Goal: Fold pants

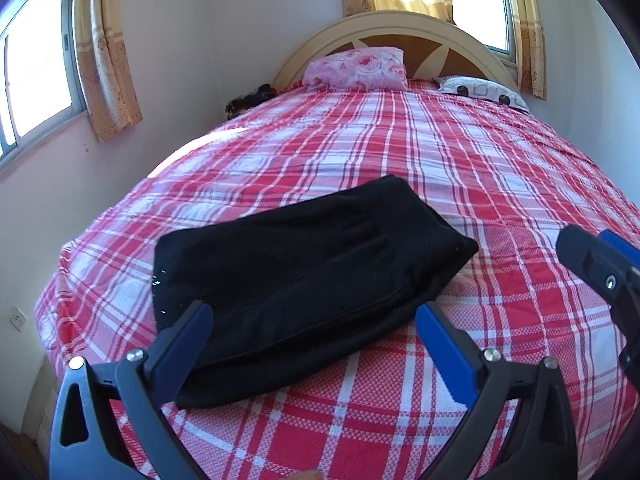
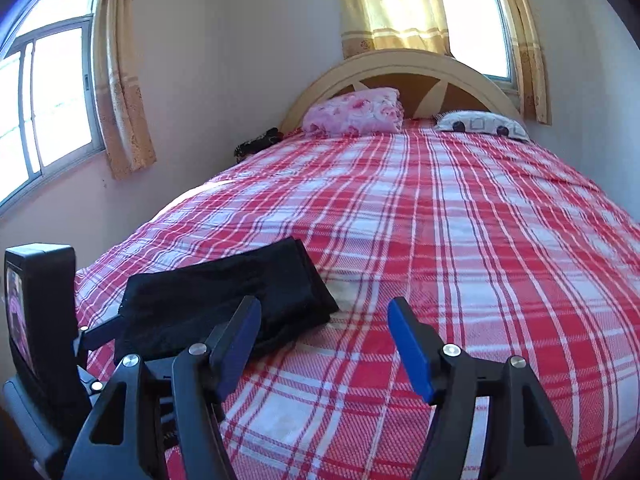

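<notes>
The black pants point(image 1: 296, 268) lie folded into a thick rectangle on the red-and-white plaid bedspread point(image 1: 400, 152), near the bed's foot. My left gripper point(image 1: 314, 326) is open and empty, held just short of the bundle's near edge. The right gripper shows at that view's right edge point(image 1: 600, 264). In the right wrist view the pants point(image 2: 224, 304) lie to the left of my right gripper point(image 2: 324, 334), which is open, empty and over bare bedspread point(image 2: 440, 220). The left gripper's body point(image 2: 40, 320) stands at the far left.
A pink floral pillow point(image 1: 356, 69) and a white patterned pillow point(image 1: 482, 90) lie by the arched headboard point(image 1: 384, 26). A dark item point(image 1: 250, 102) sits at the bed's far left edge. Walls with curtained windows point(image 1: 32, 72) bound the bed's left and head.
</notes>
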Motion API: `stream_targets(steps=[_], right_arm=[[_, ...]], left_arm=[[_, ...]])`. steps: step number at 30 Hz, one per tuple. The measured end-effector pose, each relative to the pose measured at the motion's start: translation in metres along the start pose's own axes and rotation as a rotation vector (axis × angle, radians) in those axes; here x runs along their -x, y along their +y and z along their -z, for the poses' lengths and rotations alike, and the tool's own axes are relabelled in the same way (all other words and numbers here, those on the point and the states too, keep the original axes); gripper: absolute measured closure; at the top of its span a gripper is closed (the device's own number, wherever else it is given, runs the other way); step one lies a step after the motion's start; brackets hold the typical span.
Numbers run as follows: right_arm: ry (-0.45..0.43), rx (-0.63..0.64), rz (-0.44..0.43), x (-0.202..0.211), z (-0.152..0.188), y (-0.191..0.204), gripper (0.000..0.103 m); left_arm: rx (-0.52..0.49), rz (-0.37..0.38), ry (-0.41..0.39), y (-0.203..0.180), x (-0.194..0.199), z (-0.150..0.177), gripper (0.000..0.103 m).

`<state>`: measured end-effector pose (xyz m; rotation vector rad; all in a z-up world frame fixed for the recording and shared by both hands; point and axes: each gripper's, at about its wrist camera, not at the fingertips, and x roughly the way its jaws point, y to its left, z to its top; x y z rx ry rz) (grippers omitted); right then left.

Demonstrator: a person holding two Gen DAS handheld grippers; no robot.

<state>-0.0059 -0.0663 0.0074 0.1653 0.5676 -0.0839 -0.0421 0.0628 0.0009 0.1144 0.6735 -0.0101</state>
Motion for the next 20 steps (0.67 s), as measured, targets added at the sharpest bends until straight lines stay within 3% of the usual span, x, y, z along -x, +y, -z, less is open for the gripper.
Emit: stream_targets(steps=[10,15,20], right_arm=[[-0.036,0.006,0.002,0.015,-0.002,0.008,0.035],[-0.019,-0.003,-0.014,0.015,0.0,0.01,0.035],[-0.025,0.0,-0.012,0.018,0.0,0.011,0.035]], left_arm=[[0.009,-0.043,-0.03,0.003,0.018,-0.003,0.0],[0.039,-0.019,-0.029,0.008,0.021,-0.002,0.0],[0.002,-0.034,-0.037,0.003,0.022,0.0,0.0]])
